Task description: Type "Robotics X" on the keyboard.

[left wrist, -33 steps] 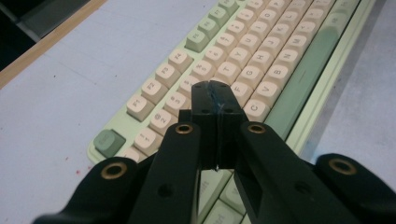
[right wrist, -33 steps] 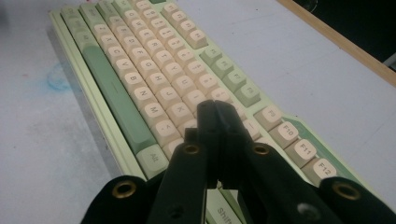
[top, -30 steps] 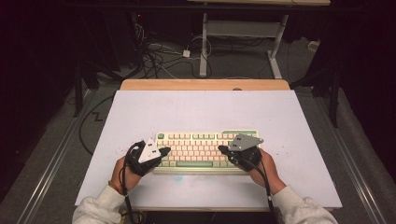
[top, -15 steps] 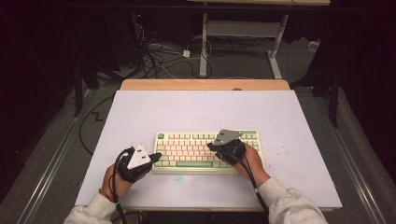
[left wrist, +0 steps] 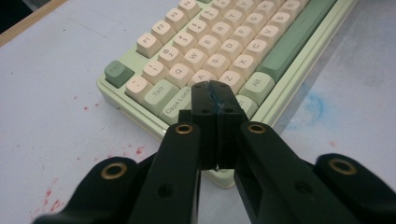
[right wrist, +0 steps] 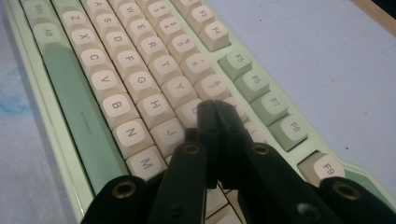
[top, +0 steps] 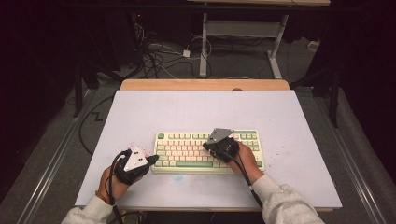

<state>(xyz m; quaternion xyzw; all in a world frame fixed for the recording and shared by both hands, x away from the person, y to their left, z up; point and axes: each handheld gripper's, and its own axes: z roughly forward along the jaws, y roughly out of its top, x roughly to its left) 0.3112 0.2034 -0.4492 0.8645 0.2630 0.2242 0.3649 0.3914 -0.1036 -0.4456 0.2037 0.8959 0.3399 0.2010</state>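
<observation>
On your left, the left gripper [top: 150, 159] sits low over the white tabletop [top: 196, 109], just off the left end of the pale green keyboard with cream keycaps [top: 208, 151]; its jaws are clenched together with nothing between them, and in the left gripper view [left wrist: 215, 91] their tips hang above the bottom-left keys, close to the Caps Lock key [left wrist: 176, 106] and the Tab key [left wrist: 155, 92]. Small red specks [left wrist: 126, 151] dot the tabletop beside that corner of the keyboard, and a faint blue smudge [left wrist: 314, 105] lies on the surface along the keyboard's near edge. The keyboard itself lies flat in the near middle of the tabletop, its long side square to you, with the long green space bar [top: 194, 164] on the near row. Moving right, your right gripper [top: 209, 145] is over the middle of the key field, its jaws likewise pressed shut and empty; in the right gripper view [right wrist: 215, 109] the tips hover just above the cream letter keys around the H key [right wrist: 156, 106] and the J key [right wrist: 169, 132], with the green F-keys [right wrist: 266, 91] running off to the right. Whether either tip actually touches a keycap, you cannot tell from these views.
</observation>
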